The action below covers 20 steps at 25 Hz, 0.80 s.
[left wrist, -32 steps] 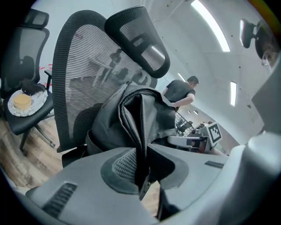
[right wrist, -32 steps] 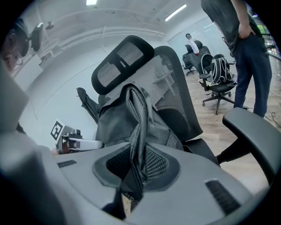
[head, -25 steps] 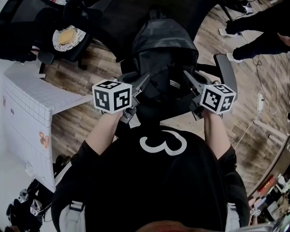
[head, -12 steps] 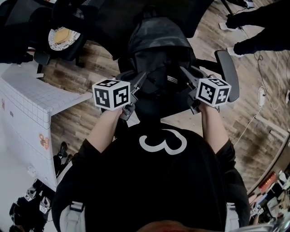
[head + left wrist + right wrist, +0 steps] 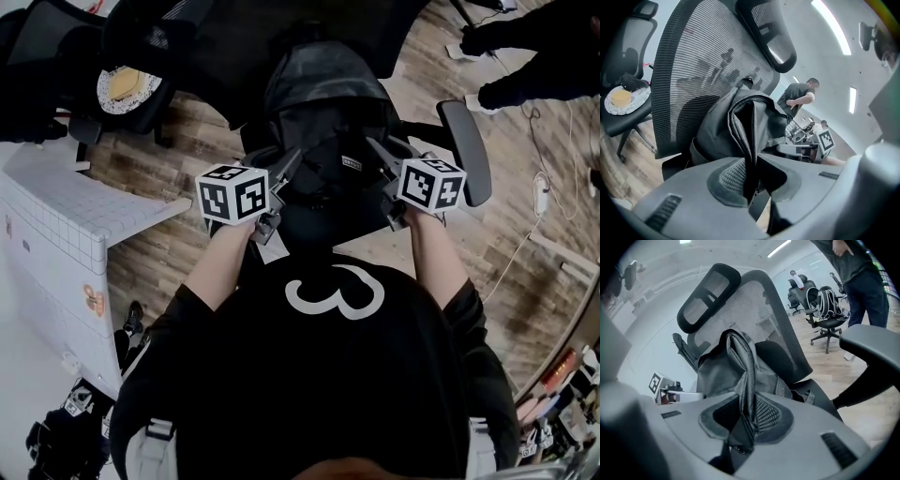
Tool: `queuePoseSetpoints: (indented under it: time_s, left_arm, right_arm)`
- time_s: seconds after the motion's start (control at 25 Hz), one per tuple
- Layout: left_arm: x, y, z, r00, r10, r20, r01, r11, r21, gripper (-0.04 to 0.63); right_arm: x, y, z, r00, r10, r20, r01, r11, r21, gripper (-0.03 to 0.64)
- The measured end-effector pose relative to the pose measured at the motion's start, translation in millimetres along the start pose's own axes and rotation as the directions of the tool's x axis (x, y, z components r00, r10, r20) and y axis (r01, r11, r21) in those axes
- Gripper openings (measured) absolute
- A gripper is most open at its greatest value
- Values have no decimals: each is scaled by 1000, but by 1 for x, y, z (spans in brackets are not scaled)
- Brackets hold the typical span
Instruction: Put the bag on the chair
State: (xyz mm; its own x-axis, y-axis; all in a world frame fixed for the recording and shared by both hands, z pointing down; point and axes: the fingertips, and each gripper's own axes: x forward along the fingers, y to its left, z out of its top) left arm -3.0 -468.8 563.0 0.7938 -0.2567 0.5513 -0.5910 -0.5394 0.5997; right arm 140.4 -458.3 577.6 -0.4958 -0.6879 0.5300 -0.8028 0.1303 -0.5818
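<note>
The left gripper (image 5: 289, 167) and right gripper (image 5: 378, 153) each have their jaws clamped on a fold of the black bag (image 5: 323, 112). It hangs between them, low over the chair (image 5: 466, 150) seat and against its mesh back. This looks like the placing step; next the bag should settle on the seat, then both jaws let go.

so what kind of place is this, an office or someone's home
Probably an open office or lab workspace: a mesh-backed office chair, more swivel chairs across a wood-look floor, and long ceiling strip lights.
</note>
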Motion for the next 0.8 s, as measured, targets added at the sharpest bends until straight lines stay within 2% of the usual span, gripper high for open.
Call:
queuePoseSetpoints:
  time_s: [0.32, 0.52, 0.68, 0.8]
  left_arm:
    - [5, -8, -9, 1000, -10, 7, 10, 999, 38, 63]
    - [4, -9, -12, 1000, 26, 16, -26, 999, 33, 66]
    - [1, -13, -19, 999, 32, 12, -32, 999, 10, 112]
    - [-5, -20, -27, 999, 31, 13, -31, 1000, -1, 172]
  right_arm:
    - [-9, -5, -9, 999, -1, 50, 1, 1000, 14, 85]
    - [-11, -3, -12, 999, -22, 44, 23, 1000, -1, 87]
    - [-17, -4, -18, 998, -51, 25, 51, 999, -6, 126]
    - [-29, -6, -24, 996, -78, 31, 78, 997, -12, 174]
